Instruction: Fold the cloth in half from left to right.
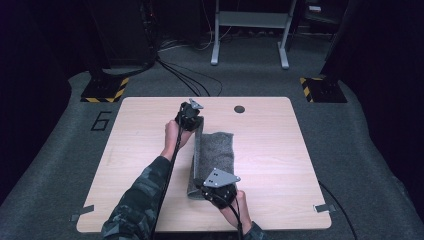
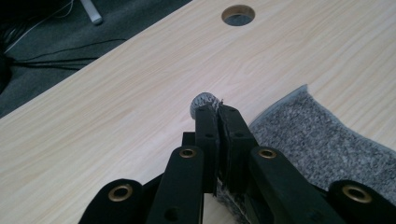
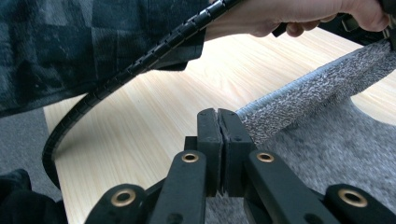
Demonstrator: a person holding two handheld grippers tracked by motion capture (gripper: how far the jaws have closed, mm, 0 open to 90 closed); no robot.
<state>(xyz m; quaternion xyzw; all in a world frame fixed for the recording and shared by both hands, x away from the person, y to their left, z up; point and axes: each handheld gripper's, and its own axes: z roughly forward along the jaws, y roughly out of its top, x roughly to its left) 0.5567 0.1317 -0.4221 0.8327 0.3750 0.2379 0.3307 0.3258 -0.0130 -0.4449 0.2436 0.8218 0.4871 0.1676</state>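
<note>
Even overhead light brightens the tabletop (image 1: 150,150) while the surrounding room sinks into darkness, and the close fingers (image 2: 205,135) look soft and blurred.

Grey carpet floor (image 1: 350,135), pale wooden table (image 1: 270,150), dim room.

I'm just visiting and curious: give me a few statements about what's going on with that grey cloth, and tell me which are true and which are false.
1. Both grippers are pinching the grey towel. True: the left gripper and the right gripper are each shut on its edge.
2. The towel's left edge is lifted off the table. True.
3. The towel is bright red. False: it is grey.
4. The round hole in the table is covered by the towel. False: it lies bare beyond the towel.
</note>
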